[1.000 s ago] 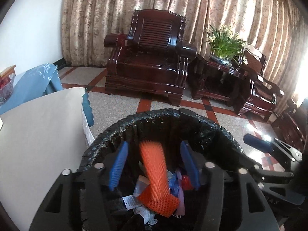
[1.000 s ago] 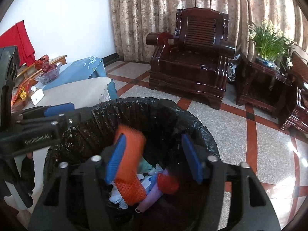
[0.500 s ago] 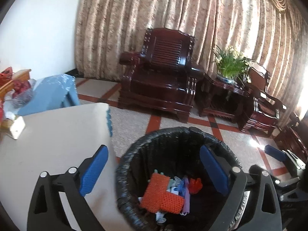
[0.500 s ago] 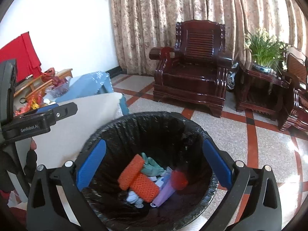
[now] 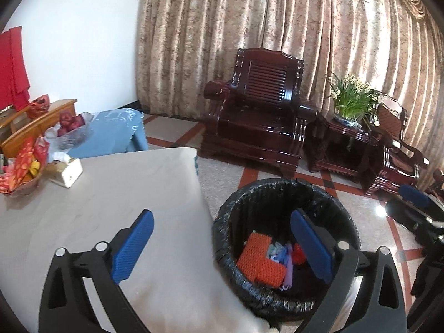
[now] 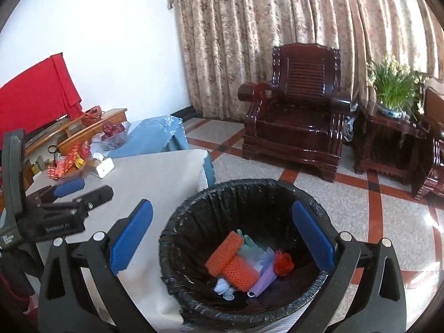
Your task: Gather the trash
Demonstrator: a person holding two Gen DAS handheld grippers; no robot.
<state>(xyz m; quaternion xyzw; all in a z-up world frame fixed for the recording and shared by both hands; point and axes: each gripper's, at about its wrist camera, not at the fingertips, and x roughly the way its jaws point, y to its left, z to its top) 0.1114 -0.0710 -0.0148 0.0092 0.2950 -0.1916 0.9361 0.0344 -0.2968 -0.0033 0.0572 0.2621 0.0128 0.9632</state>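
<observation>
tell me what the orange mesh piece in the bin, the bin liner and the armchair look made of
Orange mesh piece: likely foam or plastic netting; an open grid texture shows, matte.
Black bin liner: thin plastic film, crinkled and glossy.
Dark red-brown armchair: apparently lacquered hardwood, with carved slats and bright reflections.

Living room of a private home. Carved dark-wood armchair [image 5: 259, 108] against floor-length patterned curtains [image 5: 222, 27]; matching side table [image 6: 388, 141] carrying a potted flowering plant [image 6: 394, 86]; polished stone floor [image 6: 360, 208] with red inlaid bands. Bench [image 5: 97, 208] under a cream cloth, a glass bowl of red fruit [image 5: 72, 127] and a tissue box [image 5: 68, 172] at its far end. Lined waste bin [image 6: 194, 202] standing beside the bench.
</observation>
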